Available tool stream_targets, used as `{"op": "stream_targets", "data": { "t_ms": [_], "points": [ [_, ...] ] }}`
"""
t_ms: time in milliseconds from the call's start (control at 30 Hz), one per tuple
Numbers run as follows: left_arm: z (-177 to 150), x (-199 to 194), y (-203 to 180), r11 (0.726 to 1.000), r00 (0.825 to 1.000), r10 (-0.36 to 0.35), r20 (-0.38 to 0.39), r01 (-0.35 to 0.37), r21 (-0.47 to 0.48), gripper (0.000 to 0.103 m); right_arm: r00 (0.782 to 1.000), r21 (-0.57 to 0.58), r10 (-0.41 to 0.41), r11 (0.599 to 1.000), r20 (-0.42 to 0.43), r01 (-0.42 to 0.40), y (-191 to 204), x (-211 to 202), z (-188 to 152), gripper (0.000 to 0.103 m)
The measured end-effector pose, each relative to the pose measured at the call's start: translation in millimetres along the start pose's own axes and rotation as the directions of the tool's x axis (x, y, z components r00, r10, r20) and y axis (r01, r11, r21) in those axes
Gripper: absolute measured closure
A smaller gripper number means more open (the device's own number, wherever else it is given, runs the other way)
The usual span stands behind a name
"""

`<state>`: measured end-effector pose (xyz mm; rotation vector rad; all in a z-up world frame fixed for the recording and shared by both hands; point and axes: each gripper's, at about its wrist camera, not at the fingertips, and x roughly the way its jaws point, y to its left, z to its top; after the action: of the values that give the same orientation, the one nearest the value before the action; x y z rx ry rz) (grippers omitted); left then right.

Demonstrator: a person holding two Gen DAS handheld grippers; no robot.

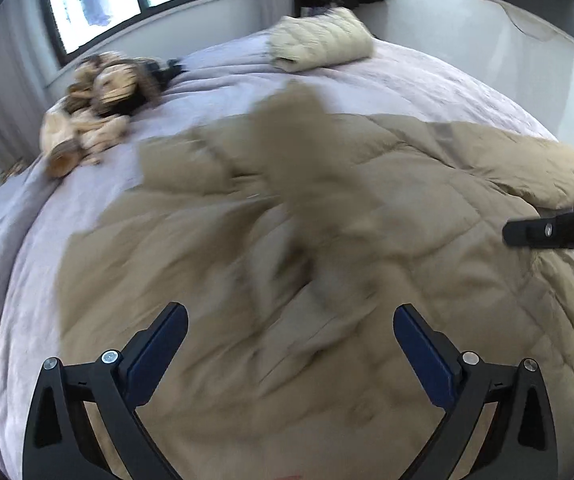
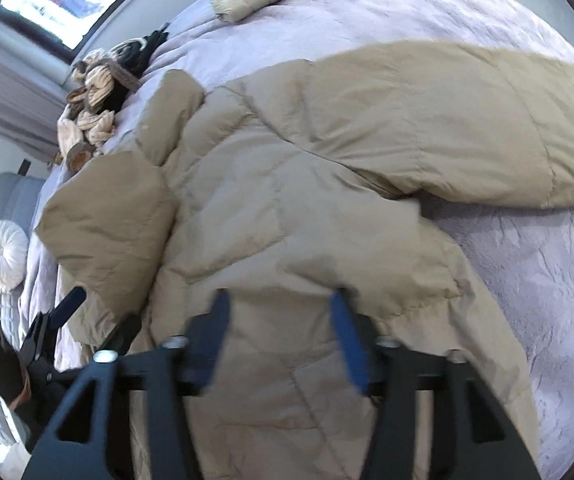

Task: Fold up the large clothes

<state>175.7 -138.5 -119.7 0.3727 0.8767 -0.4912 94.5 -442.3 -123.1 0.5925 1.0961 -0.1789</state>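
— Where the lilac bedspread [image 1: 427,76] fills both views, what lies on top?
— Spread across its near half, a big tan puffer coat [image 2: 287,208], quilted, rumpled; one sleeve [image 2: 467,128] stretched out to the right, hood end toward the far left. Middle of it smeared with blur in the left wrist view.
— And farther off?
— A folded cream puffer jacket [image 1: 321,42] at the far edge; a heap of striped beige clothes [image 1: 95,120] at far left, apart from the coat. Beyond the left edge, a round white cushion [image 2: 2,254].
— Grippers?
— Left gripper [image 1: 290,320]: spread wide above the coat, gripping nothing. Right gripper [image 2: 281,308]: parted, just over the coat's near hem, nothing clamped. Touching the fabric or not: cannot tell.
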Motion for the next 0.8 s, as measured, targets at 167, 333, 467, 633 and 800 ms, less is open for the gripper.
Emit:
{"op": "stream_targets", "data": {
  "t_ms": [167, 333, 467, 633, 800],
  "points": [
    [-42, -7, 65, 0.973, 0.982, 0.171, -0.086, -0.182, -0.145, 0.0, 0.995, -0.117, 0.099, 0.988, -0.002, -0.098, 48, -9, 6, 0.017],
    [-78, 25, 103, 0.914, 0.937, 0.216, -0.275, -0.293, -0.279, 0.0, 0.974, -0.099, 0.161, 0.979, -0.156, -0.178, 74, 31, 0, 0.014],
    [-83, 38, 122, 0.874, 0.934, 0.242, -0.264, -0.327, -0.359, 0.0, 0.977, 0.005, 0.155, 0.988, -0.146, -0.156, 62, 57, 5, 0.014],
    [-86, 47, 148, 0.818, 0.923, 0.304, -0.234, -0.379, -0.433, 0.0, 0.989, 0.058, 0.132, 0.99, -0.061, -0.129, 56, 64, 13, 0.09],
    [-95, 38, 188, 0.822, 0.936, 0.228, -0.267, -0.333, -0.462, 0.0, 0.981, -0.15, 0.166, 0.977, 0.104, -0.149, 103, 39, 33, 0.095]
  ]
}}
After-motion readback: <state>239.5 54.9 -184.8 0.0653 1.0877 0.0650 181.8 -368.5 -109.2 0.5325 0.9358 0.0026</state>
